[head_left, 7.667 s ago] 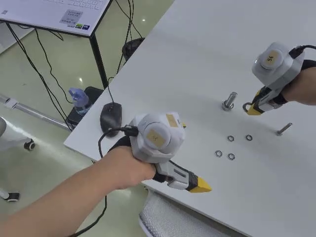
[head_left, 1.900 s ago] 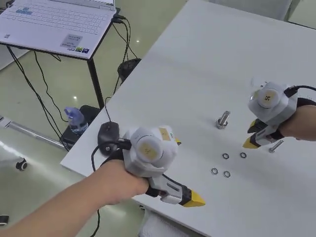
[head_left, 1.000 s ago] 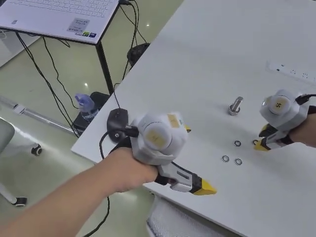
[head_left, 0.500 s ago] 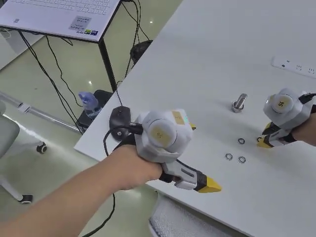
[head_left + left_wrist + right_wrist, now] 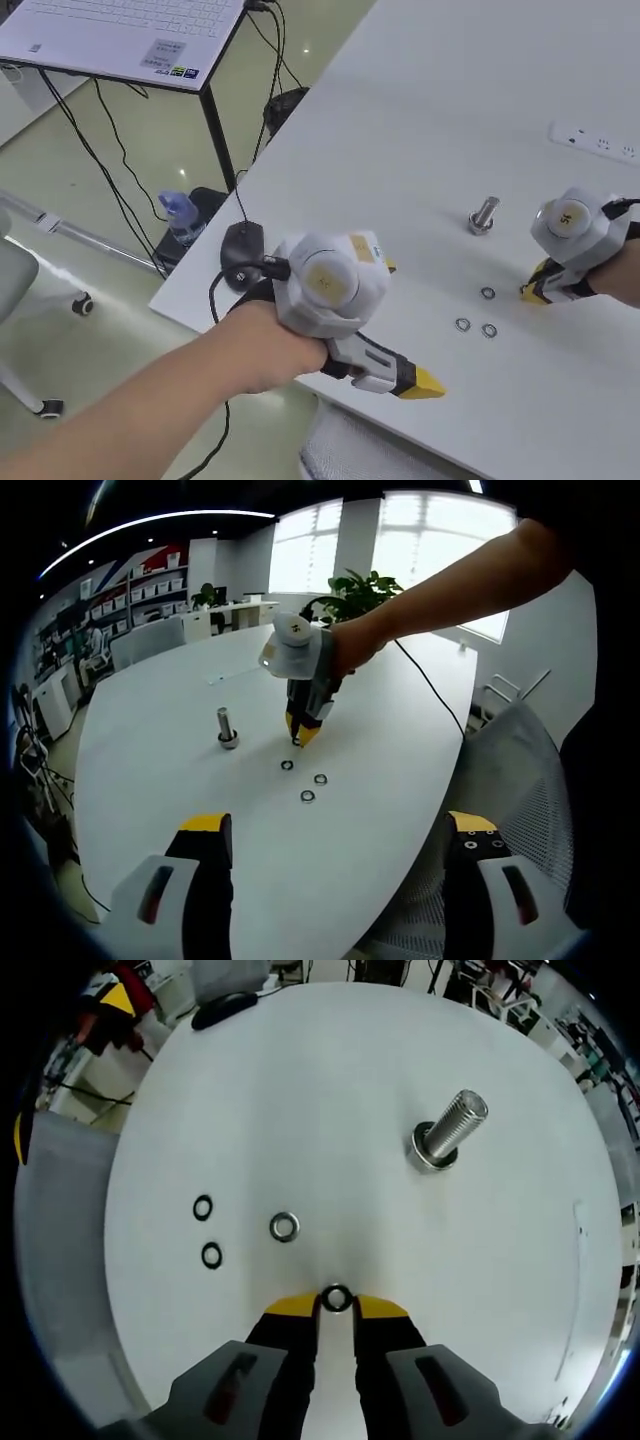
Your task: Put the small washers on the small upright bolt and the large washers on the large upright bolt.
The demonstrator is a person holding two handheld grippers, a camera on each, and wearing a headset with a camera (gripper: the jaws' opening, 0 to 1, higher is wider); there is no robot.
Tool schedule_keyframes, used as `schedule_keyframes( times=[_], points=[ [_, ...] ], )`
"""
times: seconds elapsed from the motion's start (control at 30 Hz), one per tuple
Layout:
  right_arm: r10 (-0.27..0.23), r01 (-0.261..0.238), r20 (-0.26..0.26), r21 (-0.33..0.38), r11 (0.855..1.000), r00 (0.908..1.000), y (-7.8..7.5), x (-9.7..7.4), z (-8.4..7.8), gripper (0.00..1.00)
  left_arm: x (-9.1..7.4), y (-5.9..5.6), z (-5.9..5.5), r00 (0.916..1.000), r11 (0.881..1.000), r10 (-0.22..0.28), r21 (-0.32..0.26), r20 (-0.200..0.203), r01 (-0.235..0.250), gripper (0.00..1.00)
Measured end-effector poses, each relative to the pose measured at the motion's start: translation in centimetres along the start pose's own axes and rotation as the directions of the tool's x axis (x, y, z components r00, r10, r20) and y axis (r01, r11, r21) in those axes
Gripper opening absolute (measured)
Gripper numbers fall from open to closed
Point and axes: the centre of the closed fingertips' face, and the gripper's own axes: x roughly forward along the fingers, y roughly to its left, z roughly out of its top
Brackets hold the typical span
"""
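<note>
The large bolt (image 5: 484, 215) (image 5: 445, 1140) (image 5: 228, 728) stands upright on the white table (image 5: 400, 120). In front of it lie three small washers (image 5: 487, 293) (image 5: 462, 324) (image 5: 489, 330), also seen as washers (image 5: 284, 1226) (image 5: 203, 1207) (image 5: 212, 1255). My right gripper (image 5: 528, 293) (image 5: 337, 1305) points down at the table, shut on another small washer (image 5: 337, 1298) held between its yellow tips. My left gripper (image 5: 425, 383) (image 5: 337, 825) hovers near the table's front edge, open and with nothing in it; its view shows the right gripper (image 5: 303, 732) over the washers (image 5: 308, 796).
A black mouse (image 5: 243, 245) lies at the table's left corner. A white power strip (image 5: 600, 143) sits at the far right. Beside the table stand a laptop (image 5: 120, 30) on a stand, cables and a blue bottle (image 5: 180, 215) on the floor. A mesh chair (image 5: 340, 450) stands below the front edge.
My right gripper has come away from the bolt, dropped to the rightmost washer and closed around it. The left gripper has stayed open near the front edge. The head camera has shifted.
</note>
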Motion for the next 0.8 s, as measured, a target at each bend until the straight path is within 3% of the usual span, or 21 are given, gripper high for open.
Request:
schedule_keyframes(
  times=[0.47, 0.8],
  points=[
    [-0.011, 0.011, 0.001, 0.024, 1.0, 0.9999, -0.1, 0.0, 0.0, 0.13, -0.1, -0.1, -0.3, 0.9998, 1.0, -0.001, 0.003, -0.019, 0.001, 0.84],
    [-0.011, 0.01, 0.012, 0.055, 0.998, 0.9999, -0.1, -1.0, -0.1, 0.12, 0.0, -0.1, 0.1, 1.0, 1.0, 0.003, 0.003, -0.004, -0.003, 0.84]
  ],
)
